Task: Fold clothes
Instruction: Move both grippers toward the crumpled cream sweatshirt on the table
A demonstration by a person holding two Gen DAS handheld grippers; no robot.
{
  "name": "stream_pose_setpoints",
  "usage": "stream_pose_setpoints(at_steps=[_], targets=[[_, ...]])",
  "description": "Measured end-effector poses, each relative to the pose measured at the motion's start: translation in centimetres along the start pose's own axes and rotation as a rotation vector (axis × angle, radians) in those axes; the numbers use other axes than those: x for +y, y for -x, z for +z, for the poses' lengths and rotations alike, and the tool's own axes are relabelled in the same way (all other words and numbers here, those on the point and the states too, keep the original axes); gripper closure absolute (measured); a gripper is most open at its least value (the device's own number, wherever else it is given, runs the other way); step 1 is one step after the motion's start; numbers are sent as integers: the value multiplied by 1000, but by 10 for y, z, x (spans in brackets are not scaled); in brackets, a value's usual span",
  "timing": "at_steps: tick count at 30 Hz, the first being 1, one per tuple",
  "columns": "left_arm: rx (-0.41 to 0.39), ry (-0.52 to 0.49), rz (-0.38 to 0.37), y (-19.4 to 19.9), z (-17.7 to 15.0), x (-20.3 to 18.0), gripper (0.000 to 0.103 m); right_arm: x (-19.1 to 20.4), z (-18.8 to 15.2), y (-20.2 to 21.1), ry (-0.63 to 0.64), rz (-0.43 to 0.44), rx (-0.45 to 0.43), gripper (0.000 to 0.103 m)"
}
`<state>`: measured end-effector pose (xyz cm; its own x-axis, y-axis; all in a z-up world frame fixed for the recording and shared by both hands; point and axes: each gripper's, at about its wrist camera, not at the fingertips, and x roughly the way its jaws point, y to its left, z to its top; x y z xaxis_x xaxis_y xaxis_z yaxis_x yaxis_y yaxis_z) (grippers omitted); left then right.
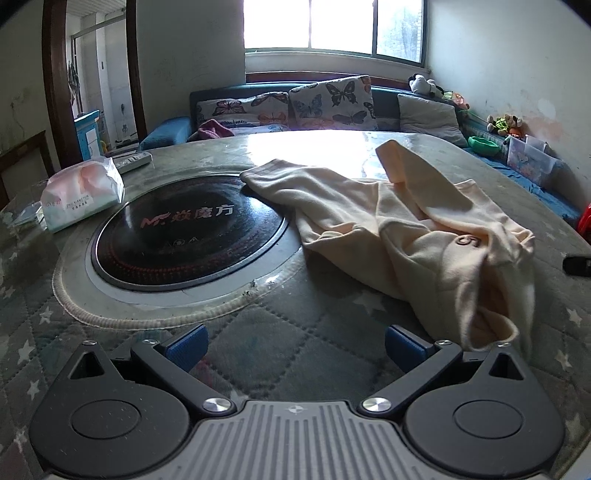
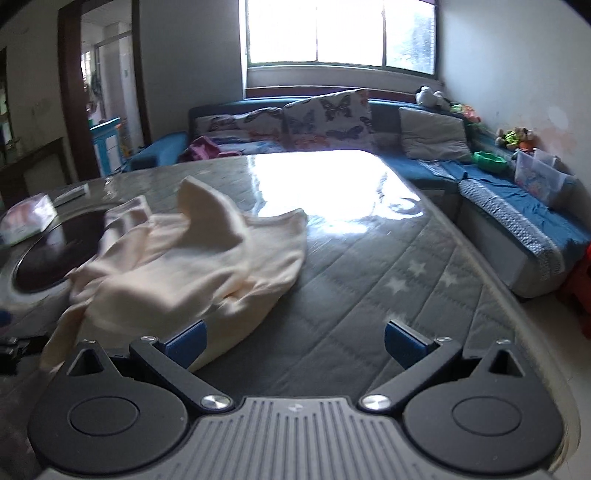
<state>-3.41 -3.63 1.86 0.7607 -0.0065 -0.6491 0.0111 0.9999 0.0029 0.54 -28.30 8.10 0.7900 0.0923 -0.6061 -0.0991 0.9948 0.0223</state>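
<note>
- Table (image 1: 303, 339) with a quilted grey, star-patterned cover under a clear glossy sheet filled the near scene, its far end glaring white from the window (image 1: 332, 26)
- Sofa (image 2: 491, 206) in blue ran behind the table and along the right wall, carrying butterfly-print cushions (image 1: 328, 99) and a grey pillow (image 1: 428, 114)
- Round black cooktop (image 1: 188, 232) sat sunk in the table at left, with red lettering across its glass
- Cream garment (image 1: 406, 236) lay crumpled on the table right of the cooktop; one edge draped over the cooktop's right rim, and a sleeve-like part stood up at its far side
- Tissue pack (image 1: 81, 192) rested at the far left of the table, near the cooktop but apart from it, with a remote control (image 1: 133, 160) just behind
- Left gripper (image 1: 295, 347) hovered over bare cover, blue pads spread wide with nothing between them; the garment's near hem lay just beside its right pad
- Right gripper (image 2: 295, 343) was likewise spread wide and holding nothing, the garment's near edge lying behind and around its left pad (image 2: 186, 343); contact could not be told
</note>
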Motion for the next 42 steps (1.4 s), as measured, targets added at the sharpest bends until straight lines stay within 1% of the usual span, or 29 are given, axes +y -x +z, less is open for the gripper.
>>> stream_pose_setpoints(at_steps=[5, 10, 19, 42], targets=[[-3, -2, -2, 13, -4, -5, 0, 15, -19, 13, 29, 53, 34, 0], [-15, -16, -12, 25, -9, -14, 0, 28, -31, 23, 46, 97, 51, 0], [-29, -34, -25, 42, -16, -26, 0, 44, -46, 37, 59, 142, 69, 0], [-21, -59, -50, 58, -34, -47, 0, 54, -61, 58, 101, 126, 62, 0]])
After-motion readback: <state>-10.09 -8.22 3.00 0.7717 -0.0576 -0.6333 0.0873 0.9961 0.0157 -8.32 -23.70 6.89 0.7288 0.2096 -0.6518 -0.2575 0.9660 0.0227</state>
